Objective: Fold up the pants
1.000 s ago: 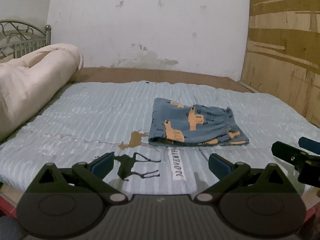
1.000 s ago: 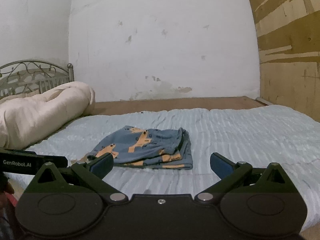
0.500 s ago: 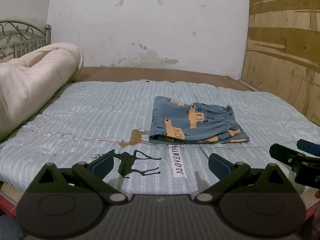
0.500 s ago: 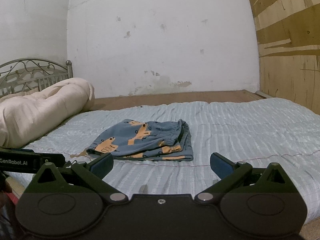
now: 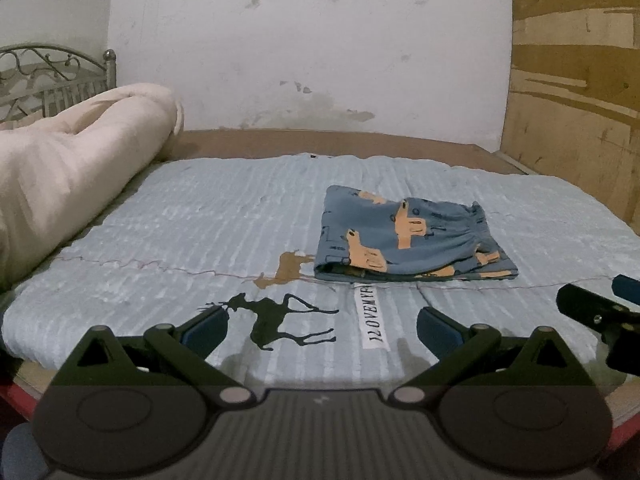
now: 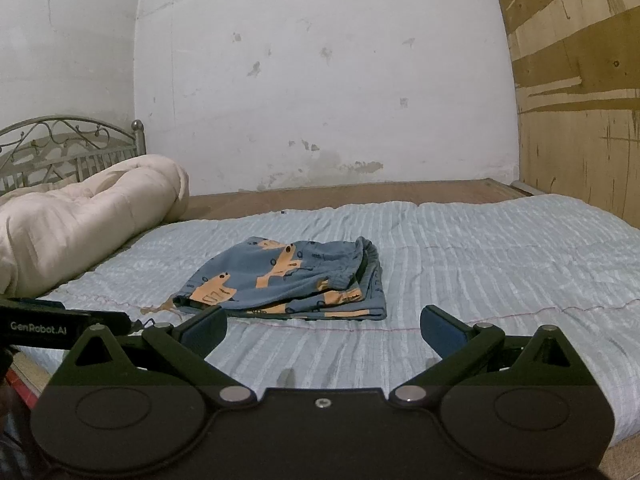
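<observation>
Left gripper (image 5: 322, 326): jaws spread wide, nothing held, hovering over the near edge of the pale blue striped bedspread (image 5: 208, 232). Folded blue pants (image 5: 408, 246) with orange animal print lying flat ahead of the jaws and a little right, well apart from both fingers. Black deer print (image 5: 276, 318) between the fingertips. Right gripper (image 6: 323, 326): also wide open and empty, pants (image 6: 296, 278) just beyond its left finger. Rolled cream duvet (image 6: 76, 216) far to the left.
</observation>
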`<state>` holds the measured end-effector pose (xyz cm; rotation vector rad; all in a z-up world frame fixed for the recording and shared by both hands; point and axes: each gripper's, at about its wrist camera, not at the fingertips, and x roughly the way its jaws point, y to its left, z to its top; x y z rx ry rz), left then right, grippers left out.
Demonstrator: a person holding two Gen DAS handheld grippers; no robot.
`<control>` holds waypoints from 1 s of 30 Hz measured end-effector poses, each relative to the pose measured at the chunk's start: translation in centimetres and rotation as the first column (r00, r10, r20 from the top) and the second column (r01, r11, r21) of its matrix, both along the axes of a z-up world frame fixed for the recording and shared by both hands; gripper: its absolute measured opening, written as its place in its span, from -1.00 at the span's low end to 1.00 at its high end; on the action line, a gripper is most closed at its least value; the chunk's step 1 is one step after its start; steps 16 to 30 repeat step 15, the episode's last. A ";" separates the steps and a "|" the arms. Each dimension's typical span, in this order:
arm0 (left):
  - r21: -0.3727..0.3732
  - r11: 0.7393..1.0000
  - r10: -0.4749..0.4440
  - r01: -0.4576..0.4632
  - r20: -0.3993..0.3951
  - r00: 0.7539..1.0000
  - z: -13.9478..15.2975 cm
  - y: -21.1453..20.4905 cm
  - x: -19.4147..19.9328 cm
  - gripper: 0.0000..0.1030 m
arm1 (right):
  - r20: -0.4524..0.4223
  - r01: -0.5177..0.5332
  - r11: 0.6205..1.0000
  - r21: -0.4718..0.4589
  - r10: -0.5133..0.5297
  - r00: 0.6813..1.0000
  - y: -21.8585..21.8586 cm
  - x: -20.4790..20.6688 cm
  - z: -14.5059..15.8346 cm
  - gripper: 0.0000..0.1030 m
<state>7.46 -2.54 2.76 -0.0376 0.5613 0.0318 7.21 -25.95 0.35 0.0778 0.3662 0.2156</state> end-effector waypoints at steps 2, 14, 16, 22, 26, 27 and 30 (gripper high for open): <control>-0.003 1.000 -0.007 0.007 0.004 1.000 0.1 0.0 -0.1 0.99 | -0.002 0.000 1.000 0.000 0.000 1.000 0.0 0.0 -0.1 0.99; -0.007 1.000 -0.023 0.023 0.016 1.000 0.2 -0.1 -0.4 0.99 | -0.014 -0.008 1.000 -0.004 0.008 1.000 0.2 0.2 -0.4 0.99; -0.007 1.000 -0.022 0.022 0.015 1.000 0.2 -0.1 -0.4 0.99 | -0.014 -0.007 1.000 -0.004 0.007 1.000 0.2 0.2 -0.4 0.99; -0.007 1.000 -0.022 0.022 0.015 1.000 0.2 -0.1 -0.4 0.99 | -0.014 -0.007 1.000 -0.004 0.007 1.000 0.2 0.2 -0.4 0.99; -0.007 1.000 -0.022 0.022 0.015 1.000 0.2 -0.1 -0.4 0.99 | -0.014 -0.007 1.000 -0.004 0.007 1.000 0.2 0.2 -0.4 0.99; -0.007 1.000 -0.022 0.022 0.015 1.000 0.2 -0.1 -0.4 0.99 | -0.014 -0.007 1.000 -0.004 0.007 1.000 0.2 0.2 -0.4 0.99; -0.007 1.000 -0.022 0.022 0.015 1.000 0.2 -0.1 -0.4 0.99 | -0.014 -0.007 1.000 -0.004 0.007 1.000 0.2 0.2 -0.4 0.99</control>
